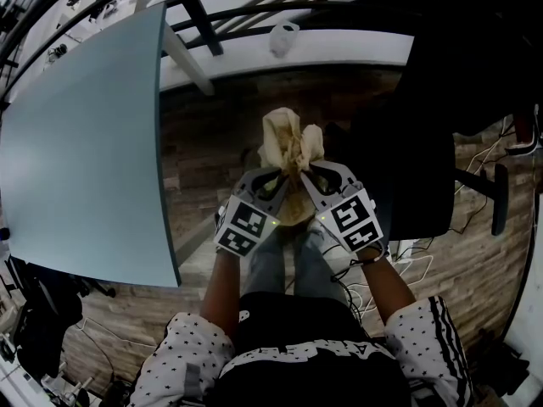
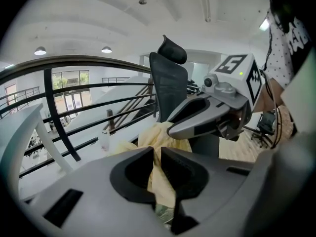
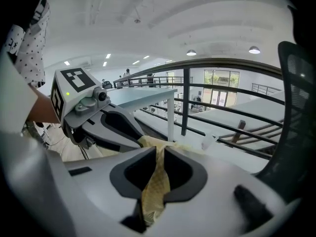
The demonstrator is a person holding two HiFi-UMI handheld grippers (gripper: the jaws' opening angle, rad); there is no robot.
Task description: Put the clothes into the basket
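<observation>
Cloth [image 1: 290, 147], pale yellow, bunched above the floor [image 1: 212, 142], pinched tight by left gripper [image 1: 271, 185] and right gripper [image 1: 317, 183] side by side: best hold both clamped, travel together, no basket in sight.

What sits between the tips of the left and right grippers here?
A pale yellow cloth. The head view shows it bunched between the left gripper and the right gripper. Each gripper view shows its jaws pinching the fabric.
</observation>
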